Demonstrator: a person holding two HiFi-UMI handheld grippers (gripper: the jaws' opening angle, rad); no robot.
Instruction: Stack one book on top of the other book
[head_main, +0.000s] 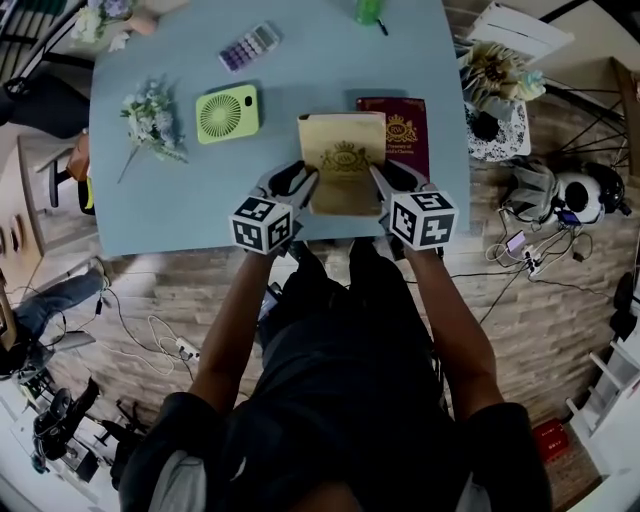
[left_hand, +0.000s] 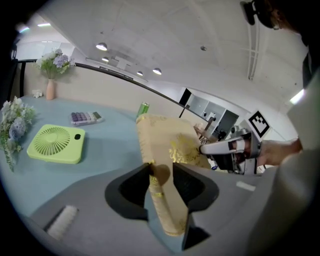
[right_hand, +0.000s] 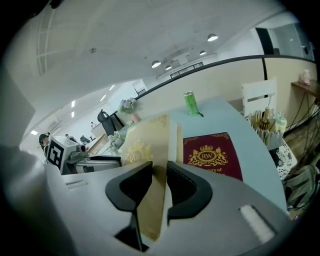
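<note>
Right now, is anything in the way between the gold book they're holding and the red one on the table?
Nothing visible. The gold book, clamped by the left gripper and the right gripper, hangs right next to the red book, whose cover lies bare.

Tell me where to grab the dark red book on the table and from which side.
Probably best to take the dark red book by its right long edge, coming in low from the table's right side. It lies flat, so only its thin edges offer a pinch, and the lifted gold book overhangs its left edge.
</note>
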